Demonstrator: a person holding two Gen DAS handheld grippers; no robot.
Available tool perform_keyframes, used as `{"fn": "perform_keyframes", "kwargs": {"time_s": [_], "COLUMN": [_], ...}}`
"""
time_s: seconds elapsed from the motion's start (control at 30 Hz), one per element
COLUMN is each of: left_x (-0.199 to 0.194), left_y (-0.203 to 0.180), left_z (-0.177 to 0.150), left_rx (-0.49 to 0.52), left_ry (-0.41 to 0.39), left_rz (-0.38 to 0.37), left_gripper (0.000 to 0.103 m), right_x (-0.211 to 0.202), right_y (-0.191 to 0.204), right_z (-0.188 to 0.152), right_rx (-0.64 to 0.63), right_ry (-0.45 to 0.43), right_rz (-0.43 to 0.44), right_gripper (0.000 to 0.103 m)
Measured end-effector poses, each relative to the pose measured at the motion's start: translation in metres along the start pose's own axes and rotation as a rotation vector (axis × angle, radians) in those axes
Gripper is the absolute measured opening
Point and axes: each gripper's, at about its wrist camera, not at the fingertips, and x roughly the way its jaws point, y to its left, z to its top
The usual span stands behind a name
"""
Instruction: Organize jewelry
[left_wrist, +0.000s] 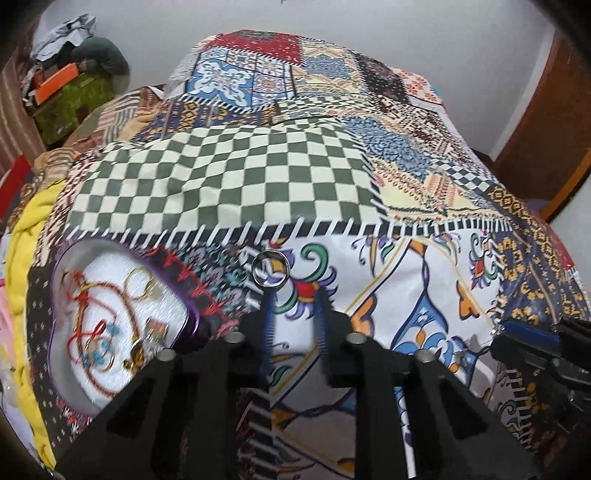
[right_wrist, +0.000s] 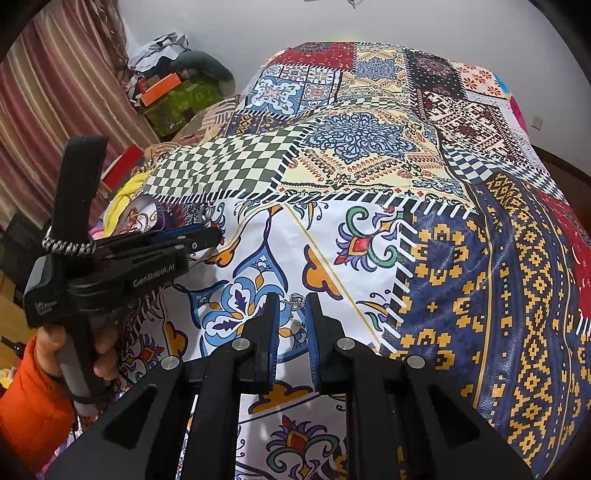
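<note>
Jewelry sits in two places on the bed. A silver ring (left_wrist: 270, 268) stands on its edge on the patchwork blanket (left_wrist: 236, 177), just past the tips of the left gripper (left_wrist: 293, 295). The ring is near 12 o'clock from those tips. The two black fingers (left_wrist: 267, 325) are apart, and the ring is not between them, so this gripper holds nothing.

At about 9 o'clock from the ring lies a heart-shaped tin (left_wrist: 59, 295) with a purple rim and a white lining. Inside it are red cords, gold hoops and some small blue pieces, all mixed together.

In the right wrist view, a small sparkly ring (right_wrist: 296, 302) lies on the white part of the blanket with the blue flower print. It sits right between the tips of the right gripper (right_wrist: 293, 304). The blue pads (right_wrist: 276, 325) are close on each side of it, but it is too small to tell if they touch it or squeeze it.

At 9 o'clock in that view, a hand (right_wrist: 55, 350) in an orange sleeve (right_wrist: 33, 406) grips the handle of the left gripper. The tin shows a little behind it, near 10 o'clock.

Far off at 11 o'clock, a green box (right_wrist: 181, 103) with clothes piled on top stands by a striped curtain (right_wrist: 55, 92).
</note>
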Motion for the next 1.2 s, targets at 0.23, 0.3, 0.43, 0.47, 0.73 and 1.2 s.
{"fn": "perform_keyframes", "kwargs": {"time_s": [0.23, 0.3, 0.43, 0.47, 0.73, 1.2], "left_x": [0.001, -0.002, -0.021, -0.025, -0.075, -0.032], "left_y": [-0.005, -0.008, -0.012, -0.012, 0.012, 0.031], "left_z": [0.005, 0.004, -0.009, -0.011, -0.026, -0.016], "left_rx": [0.041, 0.053, 0.086, 0.093, 0.062, -0.089], "left_ry": [-0.010, -0.015, -0.046, -0.053, -0.105, -0.008], "left_rz": [-0.005, -0.022, -0.041, -0.042, -0.033, -0.049], "left_gripper": [0.000, 0.000, 0.000, 0.000, 0.000, 0.030], "right_x": [-0.001, -0.002, -0.002, -0.002, -0.008, -0.031], "right_y": [-0.001, -0.001, -0.002, -0.002, 0.001, 0.015], "right_z": [0.000, 0.001, 0.001, 0.001, 0.003, 0.031], "right_rx": [0.003, 0.005, 0.005, 0.005, -0.003, -0.033], "right_ry": [-0.007, -0.007, -0.008, -0.009, -0.015, -0.097], "right_rz": [0.000, 0.000, 0.000, 0.000, -0.007, 0.003], "right_gripper": [0.012, 0.012, 0.012, 0.012, 0.012, 0.012]}}
